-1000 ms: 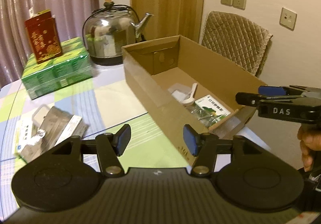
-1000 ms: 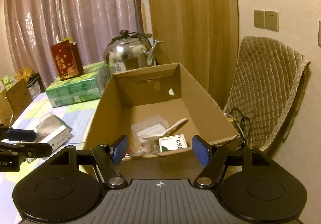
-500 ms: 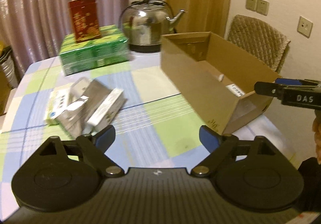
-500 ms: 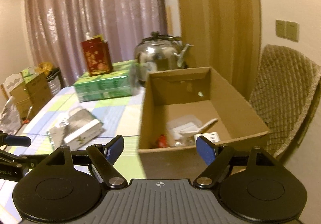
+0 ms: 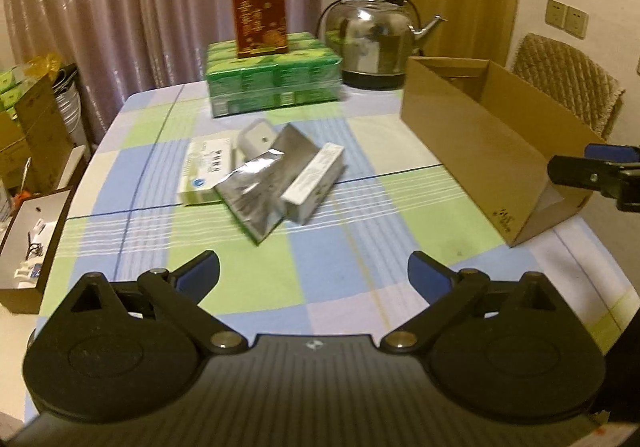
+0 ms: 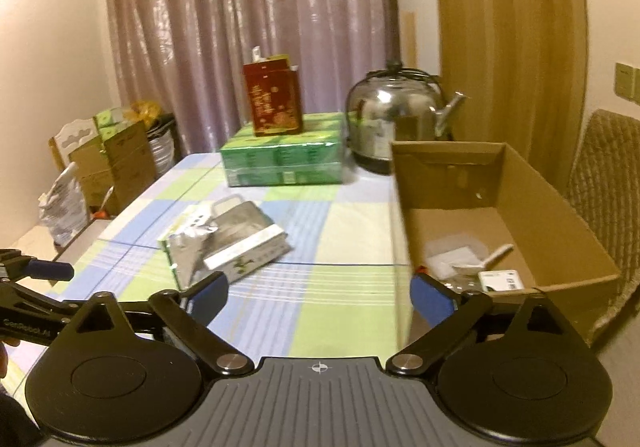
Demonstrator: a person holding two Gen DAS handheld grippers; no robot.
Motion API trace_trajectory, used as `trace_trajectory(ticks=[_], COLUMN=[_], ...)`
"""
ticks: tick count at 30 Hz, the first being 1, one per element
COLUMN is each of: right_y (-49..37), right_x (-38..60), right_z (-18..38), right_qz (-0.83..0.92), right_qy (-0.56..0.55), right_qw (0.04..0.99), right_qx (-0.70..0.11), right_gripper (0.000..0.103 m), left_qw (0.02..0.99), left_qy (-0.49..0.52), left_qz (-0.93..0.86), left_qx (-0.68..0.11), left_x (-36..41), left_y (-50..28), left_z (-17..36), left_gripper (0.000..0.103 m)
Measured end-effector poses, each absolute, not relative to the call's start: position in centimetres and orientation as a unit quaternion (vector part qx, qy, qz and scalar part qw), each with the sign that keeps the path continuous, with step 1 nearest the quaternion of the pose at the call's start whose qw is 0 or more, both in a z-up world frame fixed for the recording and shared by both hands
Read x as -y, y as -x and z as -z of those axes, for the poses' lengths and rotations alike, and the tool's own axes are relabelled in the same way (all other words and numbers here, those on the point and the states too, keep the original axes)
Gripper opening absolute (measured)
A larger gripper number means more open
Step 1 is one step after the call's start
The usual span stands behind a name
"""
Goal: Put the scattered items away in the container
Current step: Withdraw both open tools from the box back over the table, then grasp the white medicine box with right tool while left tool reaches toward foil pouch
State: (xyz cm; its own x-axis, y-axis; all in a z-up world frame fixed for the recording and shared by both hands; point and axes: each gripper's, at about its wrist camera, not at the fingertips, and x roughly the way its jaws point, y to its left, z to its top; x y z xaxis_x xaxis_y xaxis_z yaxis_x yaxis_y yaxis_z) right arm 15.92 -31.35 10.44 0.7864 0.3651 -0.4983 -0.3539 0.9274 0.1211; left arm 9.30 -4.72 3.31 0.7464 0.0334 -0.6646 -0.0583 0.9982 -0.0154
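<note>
The left gripper point(image 5: 313, 271) tilts down over the checked table point(image 5: 340, 279), jaws opening on nothing, facing the heap of packets point(image 5: 262, 177). The right gripper point(image 6: 319, 294) hangs beside it, jaws opening, empty, by the near corner of the cardboard box point(image 6: 560, 207).

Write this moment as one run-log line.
left gripper: opening, empty | right gripper: opening, empty | silver pouch: on table | cardboard box: partly filled
</note>
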Motion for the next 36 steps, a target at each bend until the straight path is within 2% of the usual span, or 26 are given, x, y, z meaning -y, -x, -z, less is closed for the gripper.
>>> trace_trajectory(ticks=[3, 36], right_y=[-16.1, -18.8], right_x=[30.2, 24.2], right_z=[-10.3, -6.3], right_qz=[-0.201, -0.234], right_qy=[-0.007, 0.001], right_qw=[0.942, 0.910], right_qx=[-0.268, -0.342], right_gripper=[0.101, 0.101], left_qw=[0.932, 0.920], left_qy=[0.018, 0.035], left_qz=[-0.033, -0.058], left_qx=[-0.360, -0.387], left_x=[3.6, -1.3], left_y=[-9.0, -9.1], left_z=[-2.9, 0.4], left_gripper=[0.099, 0.099])
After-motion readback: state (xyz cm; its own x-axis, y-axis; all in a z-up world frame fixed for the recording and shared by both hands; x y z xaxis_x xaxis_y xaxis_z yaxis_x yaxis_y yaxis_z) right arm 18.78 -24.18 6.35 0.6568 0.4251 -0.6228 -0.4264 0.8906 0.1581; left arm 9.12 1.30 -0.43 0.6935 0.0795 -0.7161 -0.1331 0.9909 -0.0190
